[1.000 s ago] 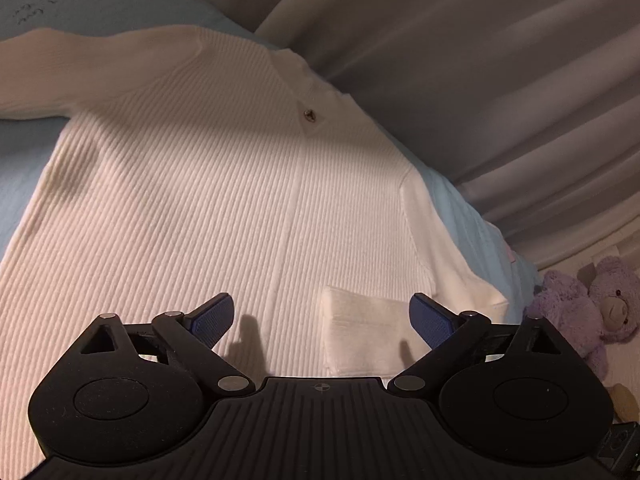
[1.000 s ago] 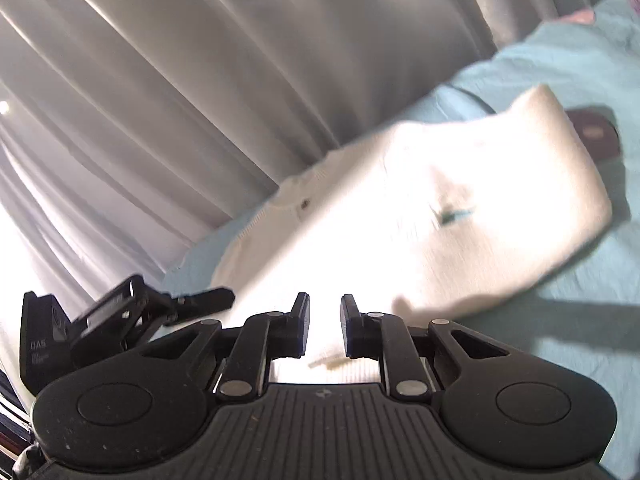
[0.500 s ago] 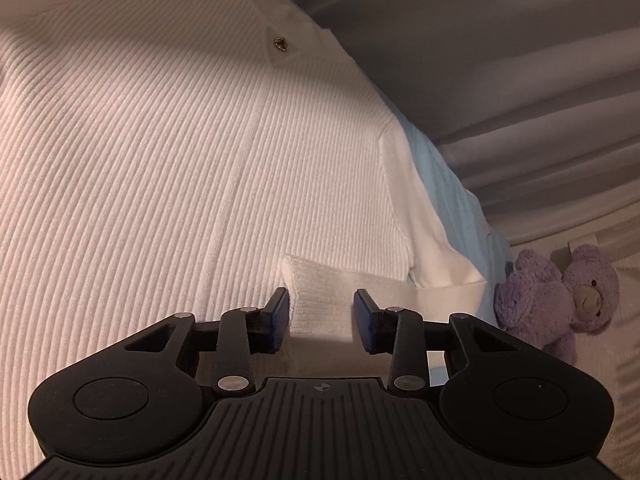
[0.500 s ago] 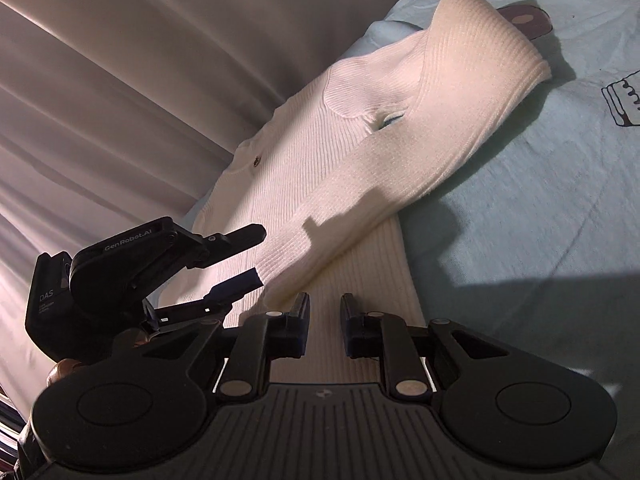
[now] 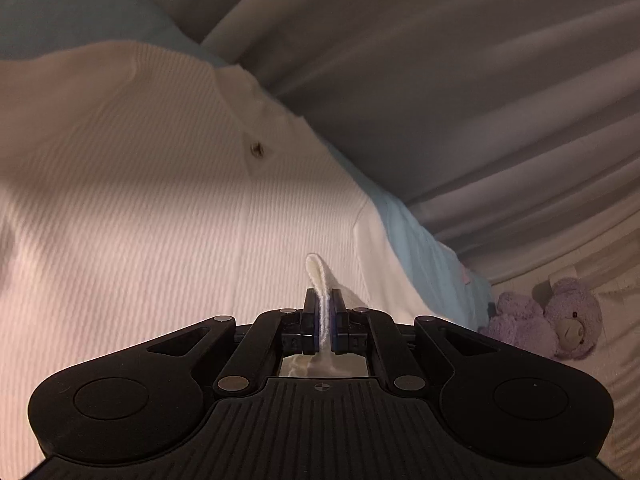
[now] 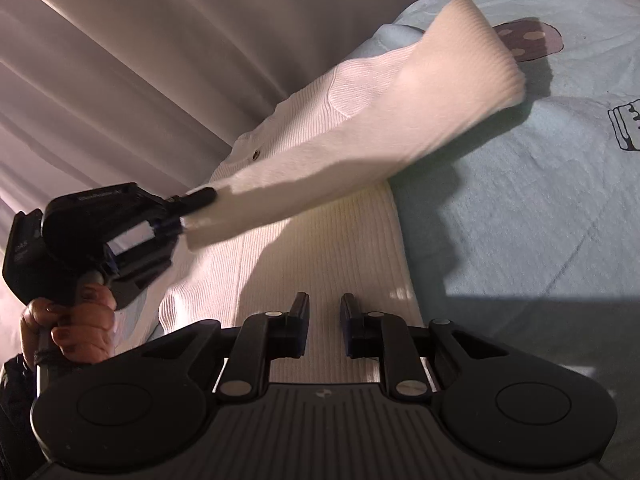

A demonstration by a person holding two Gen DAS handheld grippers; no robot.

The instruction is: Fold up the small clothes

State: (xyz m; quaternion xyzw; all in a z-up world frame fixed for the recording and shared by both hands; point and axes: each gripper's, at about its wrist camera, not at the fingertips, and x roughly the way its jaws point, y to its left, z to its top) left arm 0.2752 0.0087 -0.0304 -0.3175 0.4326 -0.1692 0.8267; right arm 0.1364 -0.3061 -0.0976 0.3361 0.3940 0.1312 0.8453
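A white ribbed sweater (image 5: 160, 200) with a small dark button lies flat on a pale blue bedsheet (image 6: 520, 220). My left gripper (image 5: 325, 294) is shut on the cuff of a sleeve (image 5: 316, 268), a thin fold of it pinched upright between the blue pads. In the right wrist view the left gripper (image 6: 188, 210) holds that sleeve (image 6: 360, 152) lifted and stretched across the sweater's body (image 6: 320, 264). My right gripper (image 6: 324, 304) hovers over the sweater's lower part, its jaws a narrow gap apart with nothing pinched between them.
Grey curtains (image 5: 440, 80) hang close behind the bed. A purple teddy bear (image 5: 560, 320) lies at the far right, past the sheet's edge. A person's hand (image 6: 72, 320) grips the left gripper's handle. The sheet carries printed cartoon figures (image 6: 528, 36).
The left gripper's jaws went from wide open to shut on the sleeve cuff, then lifted it and drew the sleeve across the sweater. The right gripper kept its narrow gap and barely moved.
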